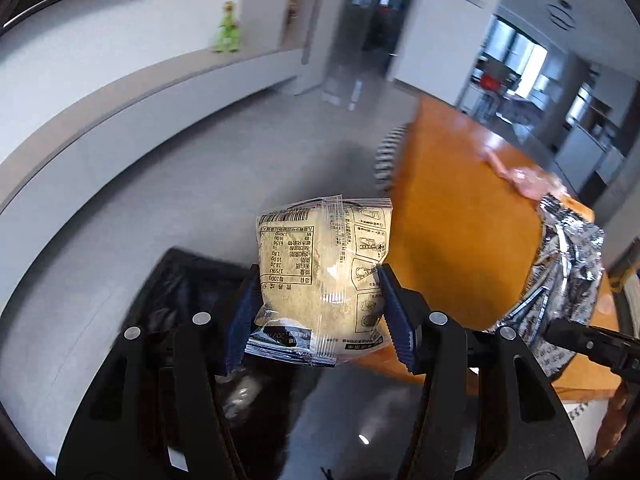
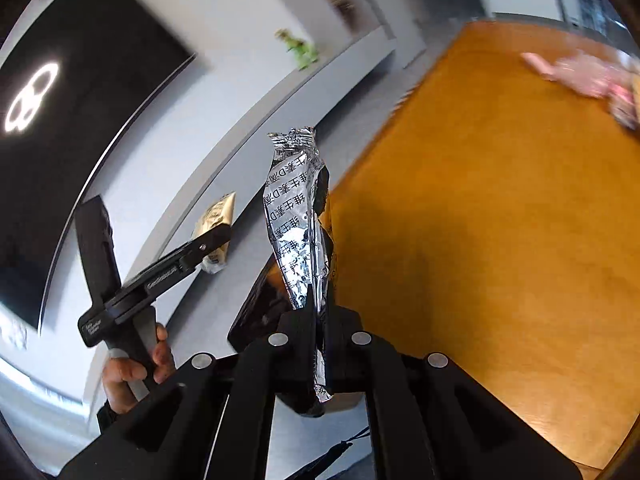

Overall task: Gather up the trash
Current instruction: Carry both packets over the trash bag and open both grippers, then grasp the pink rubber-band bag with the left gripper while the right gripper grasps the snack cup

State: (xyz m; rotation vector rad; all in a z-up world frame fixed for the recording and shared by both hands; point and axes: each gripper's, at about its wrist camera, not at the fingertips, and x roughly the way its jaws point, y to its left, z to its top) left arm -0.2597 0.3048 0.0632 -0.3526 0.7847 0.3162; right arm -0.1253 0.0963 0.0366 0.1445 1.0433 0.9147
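L claw (image 1: 320, 300) pinching beige noodle pack (image 1: 320, 272) mid-air, above black trash bag (image 1: 180, 292) on floor. R claw (image 2: 318, 308) clamped on silver foil wrapper (image 2: 296, 216), held upright beside orange bench (image 2: 500, 240). Pink wrapper (image 2: 588, 76) on bench far edge.

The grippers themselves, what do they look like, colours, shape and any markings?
Both are matte black plastic with round silver rivets. The left gripper has ridged dark-blue pads lining its jaws. In the right view its side bears small white lettering, too blurred to read, above a bare hand. The right gripper looks all black.
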